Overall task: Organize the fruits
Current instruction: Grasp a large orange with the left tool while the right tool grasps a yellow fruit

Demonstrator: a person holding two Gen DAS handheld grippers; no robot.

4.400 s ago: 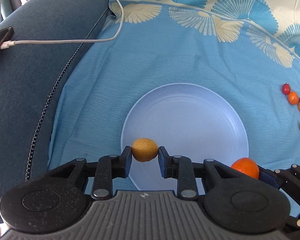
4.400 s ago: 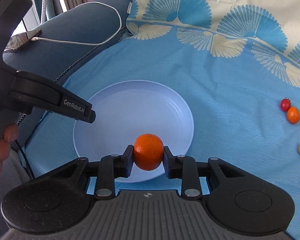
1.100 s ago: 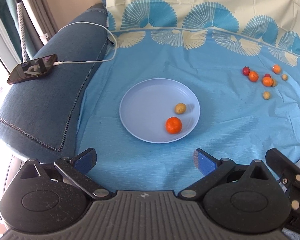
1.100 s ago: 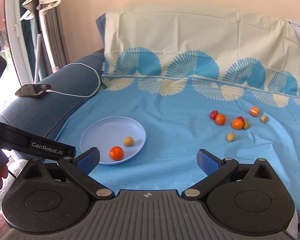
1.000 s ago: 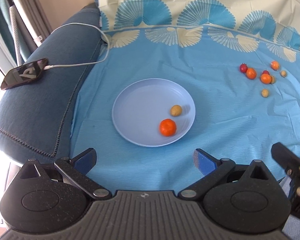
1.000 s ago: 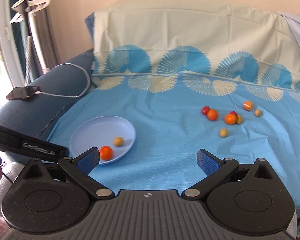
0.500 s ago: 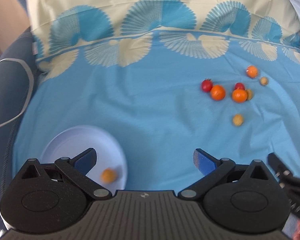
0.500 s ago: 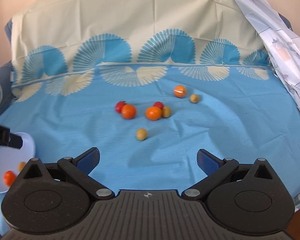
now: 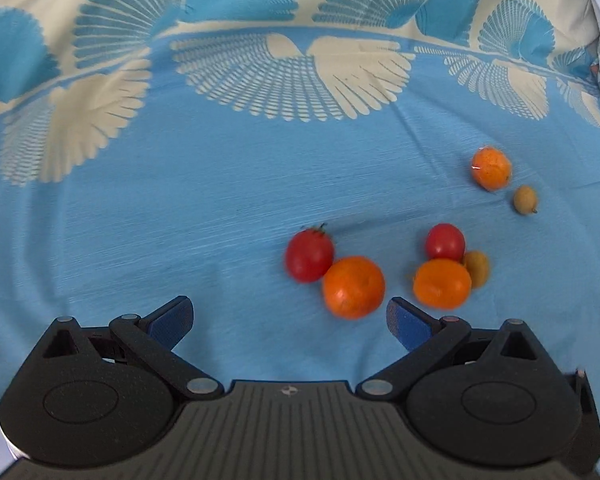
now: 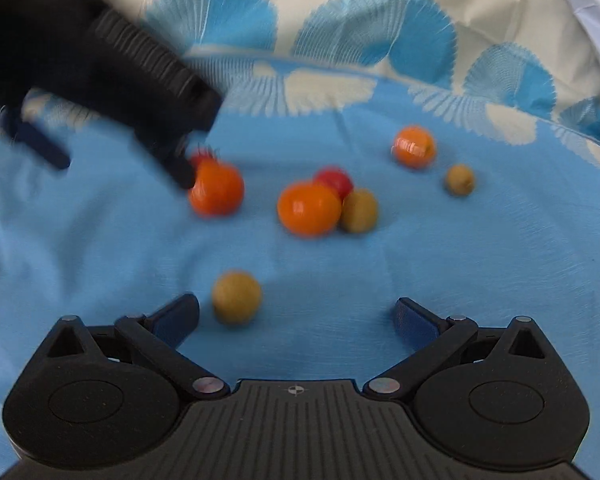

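Underneath everything lies the blue patterned cloth (image 9: 180, 208). Both the left gripper (image 9: 288, 316) and the right gripper (image 10: 296, 316) hover low over it, jaws spread wide and empty. An orange (image 9: 354, 286) sits just beyond the left gripper, touching a red tomato (image 9: 309, 255) on its far left. Nearest the right gripper rests a small yellow-green fruit (image 10: 236, 297), close to its left finger.

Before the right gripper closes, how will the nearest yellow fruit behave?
The yellow fruit is round and lies alone on soft cloth, so a nudge probably rolls it. It sits left of centre between the open right gripper fingers, so one finger may push it first. It looks light.
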